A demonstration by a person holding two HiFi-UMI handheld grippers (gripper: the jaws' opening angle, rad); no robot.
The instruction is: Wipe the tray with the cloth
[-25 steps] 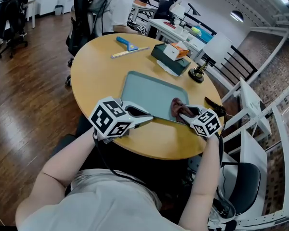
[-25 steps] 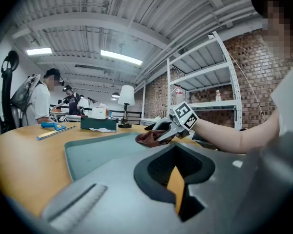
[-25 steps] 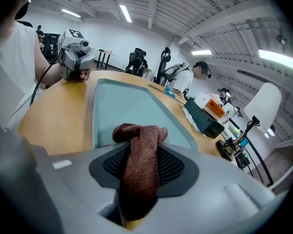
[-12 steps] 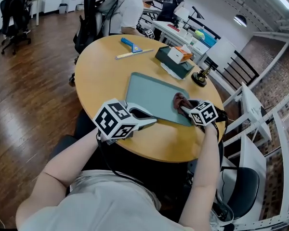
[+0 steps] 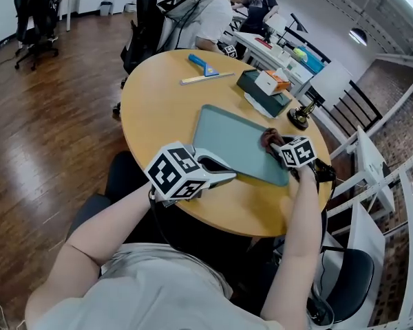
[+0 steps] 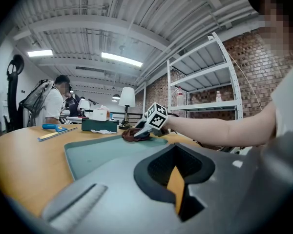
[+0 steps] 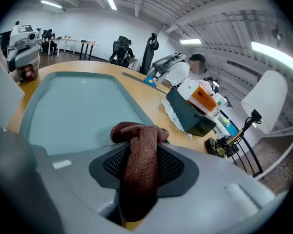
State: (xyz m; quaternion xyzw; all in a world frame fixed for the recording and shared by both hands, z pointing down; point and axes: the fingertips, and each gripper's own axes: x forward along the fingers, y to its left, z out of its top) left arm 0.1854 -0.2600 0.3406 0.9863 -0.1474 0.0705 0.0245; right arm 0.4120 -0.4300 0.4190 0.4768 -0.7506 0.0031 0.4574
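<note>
While right gripper [image 5: 278, 146] clamps it, cloth [image 5: 269, 137] touches tray [image 5: 227, 135].

The right gripper [image 5: 277, 145] has pushed the reddish-brown terry cloth [image 5: 269, 137] along the right side of the flat grey-green tray [image 5: 227, 136], away from the person. The cloth now sits near the far right corner.

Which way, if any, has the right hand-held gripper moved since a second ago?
Yes: the right hand-held gripper, with the cloth, slid toward the tray's far right corner.
</note>
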